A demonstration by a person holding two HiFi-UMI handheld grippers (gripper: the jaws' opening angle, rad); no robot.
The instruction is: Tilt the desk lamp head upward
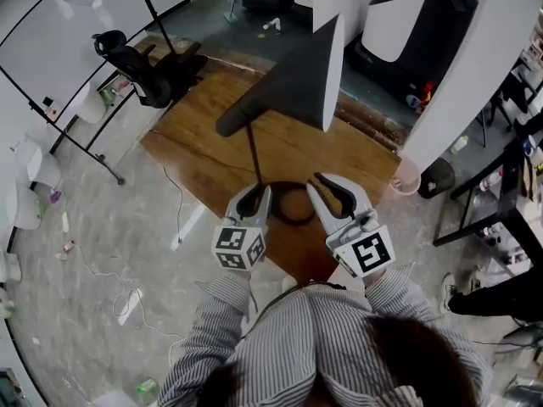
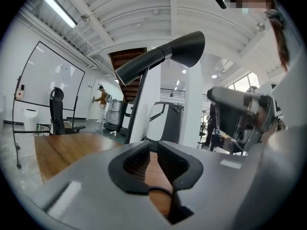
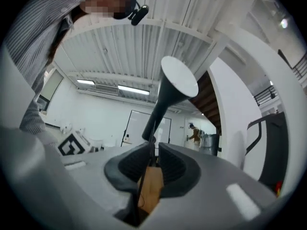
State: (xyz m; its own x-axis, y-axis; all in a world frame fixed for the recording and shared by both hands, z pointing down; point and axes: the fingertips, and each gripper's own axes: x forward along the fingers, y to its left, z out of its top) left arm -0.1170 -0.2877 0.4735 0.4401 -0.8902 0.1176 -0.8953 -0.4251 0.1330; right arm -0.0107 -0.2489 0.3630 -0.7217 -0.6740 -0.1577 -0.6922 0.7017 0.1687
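Observation:
A dark desk lamp stands on the wooden table (image 1: 204, 142). Its cone head (image 1: 297, 75) is high over a thin stem and a ring base (image 1: 291, 220). My left gripper (image 1: 259, 192) is just left of the base, my right gripper (image 1: 327, 183) just right of it, both low near the table's front edge. In the left gripper view the lamp head (image 2: 182, 49) hangs above the left gripper (image 2: 151, 150), whose jaws stand a narrow gap apart with only wood showing between. In the right gripper view the right gripper (image 3: 156, 150) also has a slim gap; the lamp head (image 3: 177, 83) and stem rise beyond it, untouched.
A black office chair (image 1: 136, 58) stands at the table's far left corner, beside a whiteboard stand (image 1: 76, 134). A broad white pillar (image 1: 475, 75) rises at the right with a dark bin (image 1: 437, 176) at its foot. Cables (image 1: 178, 219) trail over the floor on the left.

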